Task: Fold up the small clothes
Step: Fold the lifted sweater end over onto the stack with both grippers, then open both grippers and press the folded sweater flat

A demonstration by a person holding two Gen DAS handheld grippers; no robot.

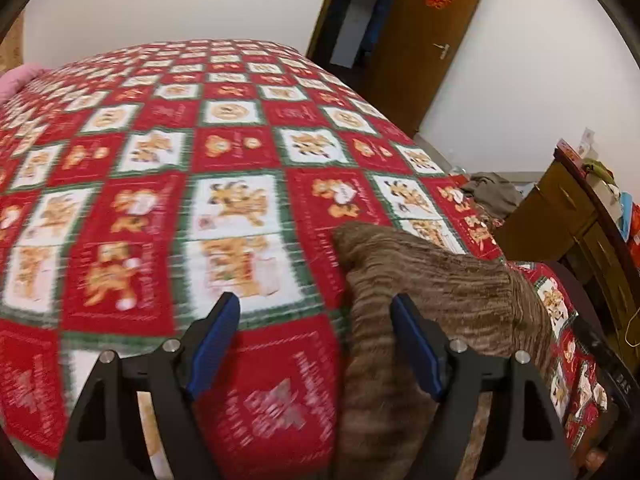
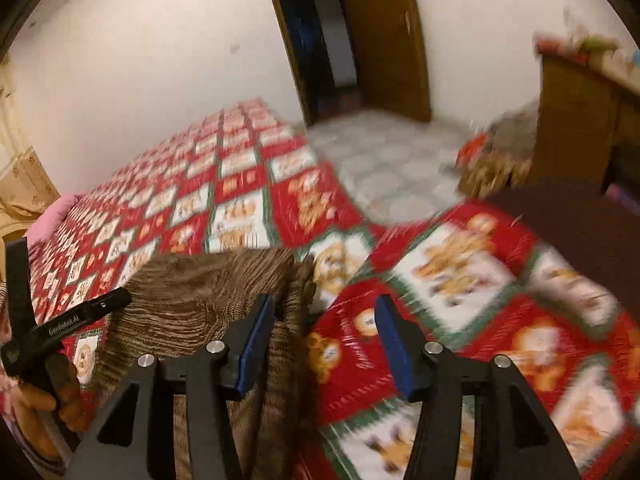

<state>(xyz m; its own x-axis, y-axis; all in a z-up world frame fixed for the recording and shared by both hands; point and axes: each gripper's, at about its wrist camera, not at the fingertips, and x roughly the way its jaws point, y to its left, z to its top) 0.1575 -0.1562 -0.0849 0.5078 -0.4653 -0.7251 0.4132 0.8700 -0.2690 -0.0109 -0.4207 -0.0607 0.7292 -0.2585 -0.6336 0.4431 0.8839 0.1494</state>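
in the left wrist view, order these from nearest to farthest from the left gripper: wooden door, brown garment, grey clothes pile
1. brown garment, reaching between the open left gripper fingers, right side.
2. grey clothes pile, farther right, at the bed's edge.
3. wooden door, far wall, upper right.

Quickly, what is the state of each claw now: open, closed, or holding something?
Left claw: open, holding nothing; the brown striped garment lies under its right finger.
Right claw: open, holding nothing, above the garment's edge and the bedspread.
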